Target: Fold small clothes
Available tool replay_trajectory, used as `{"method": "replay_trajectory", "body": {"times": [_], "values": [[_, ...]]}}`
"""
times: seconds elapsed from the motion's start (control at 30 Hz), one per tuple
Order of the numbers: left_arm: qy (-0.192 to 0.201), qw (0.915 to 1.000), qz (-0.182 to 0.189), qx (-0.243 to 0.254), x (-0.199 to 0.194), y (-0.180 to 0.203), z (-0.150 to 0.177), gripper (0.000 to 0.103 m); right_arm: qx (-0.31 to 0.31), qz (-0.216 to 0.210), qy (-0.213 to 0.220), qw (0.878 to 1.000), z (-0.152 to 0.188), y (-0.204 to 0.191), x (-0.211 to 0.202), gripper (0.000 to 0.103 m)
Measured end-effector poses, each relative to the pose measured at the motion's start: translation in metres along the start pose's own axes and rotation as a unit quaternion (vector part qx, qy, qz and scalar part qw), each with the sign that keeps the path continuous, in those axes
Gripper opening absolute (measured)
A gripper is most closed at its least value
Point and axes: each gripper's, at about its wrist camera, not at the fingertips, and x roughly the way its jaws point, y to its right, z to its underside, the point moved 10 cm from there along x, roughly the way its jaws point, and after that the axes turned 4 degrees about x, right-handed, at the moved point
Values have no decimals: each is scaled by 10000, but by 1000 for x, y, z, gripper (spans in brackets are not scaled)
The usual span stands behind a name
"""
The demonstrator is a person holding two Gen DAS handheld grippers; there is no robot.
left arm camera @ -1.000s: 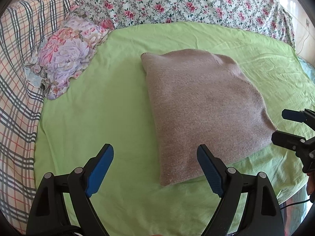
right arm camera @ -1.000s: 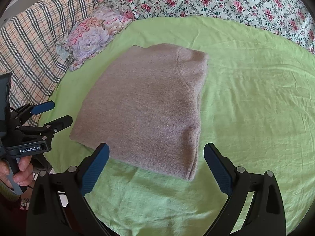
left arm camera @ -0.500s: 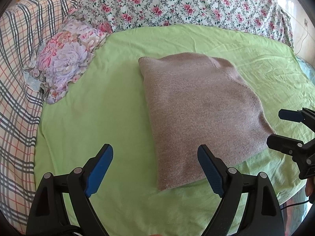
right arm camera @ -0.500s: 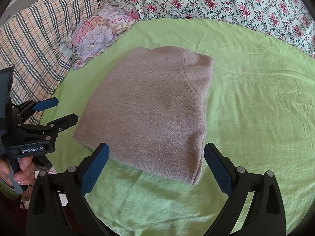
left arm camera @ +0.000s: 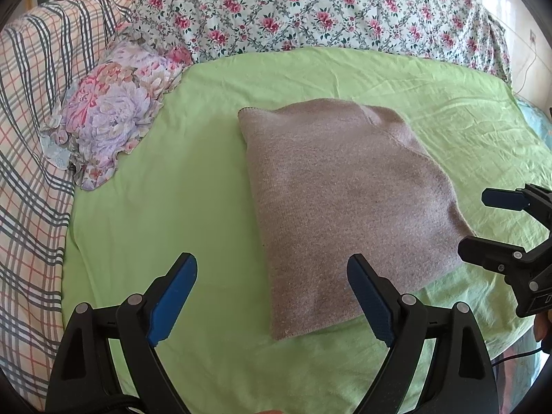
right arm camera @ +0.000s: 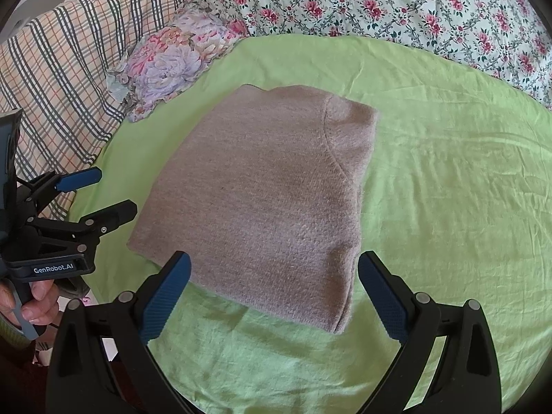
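Both grippers, left gripper [left arm camera: 272, 293] and right gripper [right arm camera: 274, 291], gape wide, empty, above folded sweater [right arm camera: 262, 200].

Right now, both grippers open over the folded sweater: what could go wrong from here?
1. The folded sweater is thick and fuzzy; a pinch at its near edge may catch only the top layer and undo the fold.
2. It lies on a wrinkled green sheet; a low pinch could snag the sheet too.
3. The left gripper and right gripper sit close at the same near edge, so they could collide.
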Motion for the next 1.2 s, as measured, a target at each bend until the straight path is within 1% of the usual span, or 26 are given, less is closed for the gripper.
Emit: {"method": "replay_trajectory", "body": {"times": [0.23, 0.5, 1.2], "values": [[6, 10000, -2, 28, 1, 1, -1, 90, 7, 45, 4, 10000, 2, -3, -1, 98], [-51, 10000, 47, 29, 4, 2, 1, 90, 60, 74, -10, 10000, 6, 4, -1, 98], [-42, 9999, 69, 74, 1, 3, 2, 91, -5, 27, -15, 10000, 5, -1, 0, 99]]}}
